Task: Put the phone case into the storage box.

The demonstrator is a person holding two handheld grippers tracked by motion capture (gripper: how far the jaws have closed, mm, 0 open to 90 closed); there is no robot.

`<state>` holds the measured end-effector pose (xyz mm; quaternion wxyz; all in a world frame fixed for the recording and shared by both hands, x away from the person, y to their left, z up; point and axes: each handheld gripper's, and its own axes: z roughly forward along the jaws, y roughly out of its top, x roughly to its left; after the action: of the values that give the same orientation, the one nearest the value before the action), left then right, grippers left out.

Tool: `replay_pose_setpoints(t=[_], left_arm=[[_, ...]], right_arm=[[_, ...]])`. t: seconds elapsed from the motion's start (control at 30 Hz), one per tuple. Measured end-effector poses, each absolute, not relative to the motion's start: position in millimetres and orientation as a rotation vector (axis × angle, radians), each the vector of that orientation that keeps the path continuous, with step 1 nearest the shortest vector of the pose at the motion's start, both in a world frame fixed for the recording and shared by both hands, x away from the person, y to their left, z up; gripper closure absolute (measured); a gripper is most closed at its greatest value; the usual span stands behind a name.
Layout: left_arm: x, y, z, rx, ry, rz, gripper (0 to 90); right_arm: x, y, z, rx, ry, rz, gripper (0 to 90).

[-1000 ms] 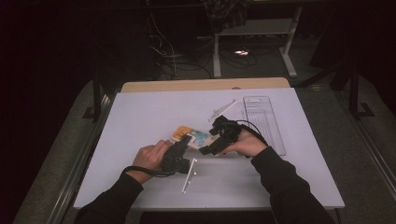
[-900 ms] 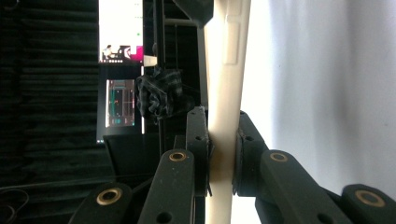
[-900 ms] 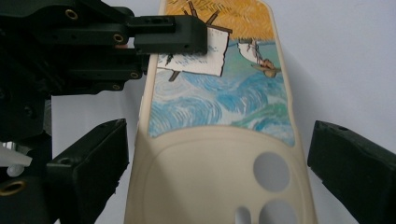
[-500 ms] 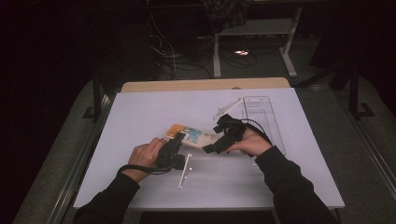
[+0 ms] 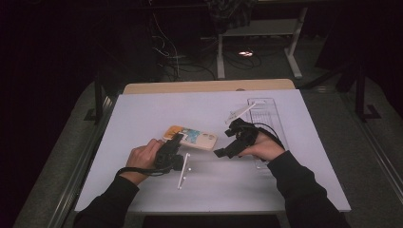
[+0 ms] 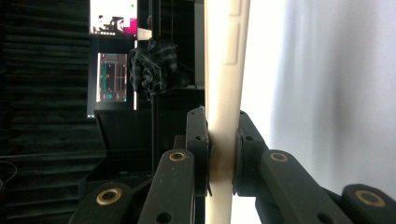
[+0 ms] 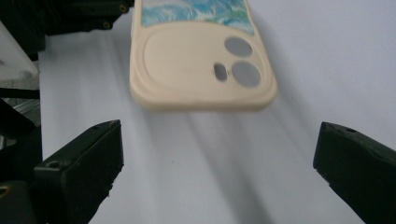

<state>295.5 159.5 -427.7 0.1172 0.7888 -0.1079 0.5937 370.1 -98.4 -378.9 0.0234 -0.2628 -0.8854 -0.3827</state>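
Gripping a phone case at the middle of the table

The phone case (image 5: 192,137) is clamped by its edge in the left gripper (image 5: 172,144), lifted off the white table (image 5: 142,109). The right gripper (image 5: 227,151) is held wide open, empty, just beside the case's camera end.

I count one phone case (image 5: 192,138) on the worktop (image 5: 142,109). Near that case I see two white strips (image 5: 183,170), one in front, one behind, and one clear tray (image 5: 266,110) beyond it.
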Motion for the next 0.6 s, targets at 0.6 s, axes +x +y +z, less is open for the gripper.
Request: replay_pose_setpoints(t=[0.6], left_arm=[[297,168,-423,2.326,-0.244,1.713,80.2]], right_arm=[[366,-109,-391,-0.85,-2.79,-1.111,1.0]])
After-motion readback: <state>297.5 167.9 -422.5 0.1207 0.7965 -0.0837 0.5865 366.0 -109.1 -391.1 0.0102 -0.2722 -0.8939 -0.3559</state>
